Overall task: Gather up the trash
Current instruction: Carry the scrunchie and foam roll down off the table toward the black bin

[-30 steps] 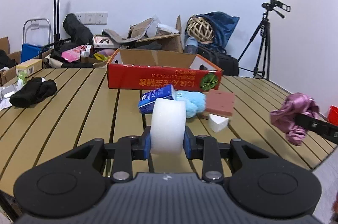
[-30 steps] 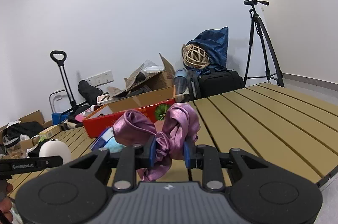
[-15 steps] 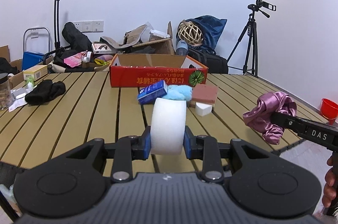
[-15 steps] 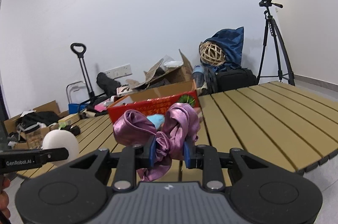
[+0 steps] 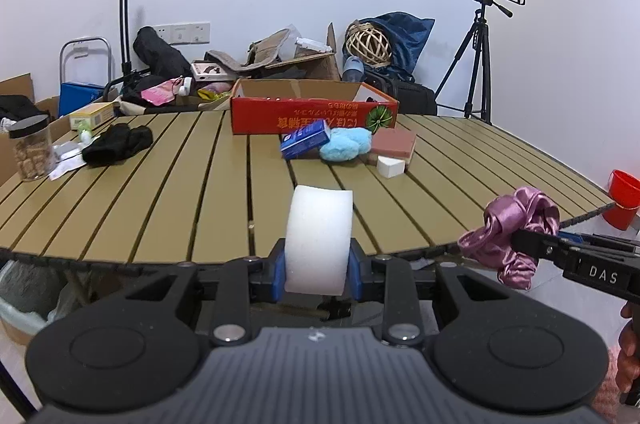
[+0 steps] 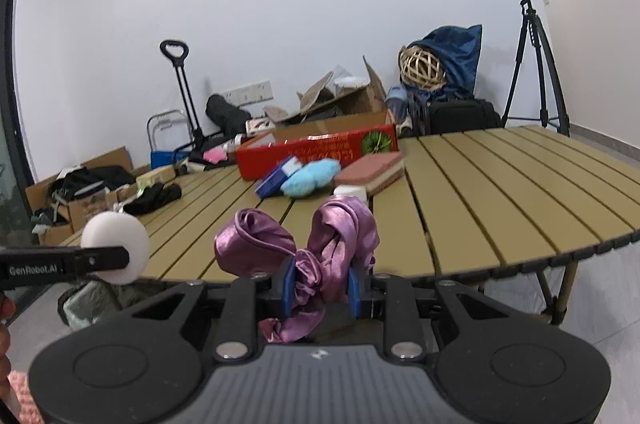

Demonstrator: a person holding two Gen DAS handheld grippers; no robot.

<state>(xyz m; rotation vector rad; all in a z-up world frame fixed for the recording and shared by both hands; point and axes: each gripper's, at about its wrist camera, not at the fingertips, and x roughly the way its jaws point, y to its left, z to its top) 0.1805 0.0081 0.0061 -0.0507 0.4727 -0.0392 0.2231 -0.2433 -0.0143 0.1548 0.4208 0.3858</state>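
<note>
My left gripper [image 5: 318, 270] is shut on a white foam roll [image 5: 319, 236] and holds it in front of the near edge of the slatted table [image 5: 180, 184]. My right gripper [image 6: 320, 288] is shut on a crumpled purple satin cloth [image 6: 332, 244], also off the near edge. Each gripper shows in the other view: the right one with the cloth [image 5: 516, 236] at the right, the left one with the foam [image 6: 116, 248] at the left. A bin with a clear bag liner [image 5: 20, 300] stands under the table's near left corner.
On the table lie a red cardboard box [image 5: 312, 112], a blue carton [image 5: 306, 144], a light blue fluffy cloth [image 5: 346, 150], a pink sponge [image 5: 394, 144], a white block [image 5: 390, 167], a black cloth [image 5: 118, 144] and a jar [image 5: 32, 152]. A red bucket [image 5: 624, 198] stands right. Clutter and a tripod [image 5: 476, 64] stand behind.
Both grippers have pulled back from over the table to beyond its near edge, still holding the foam roll and the purple cloth. The table objects now look farther away.
</note>
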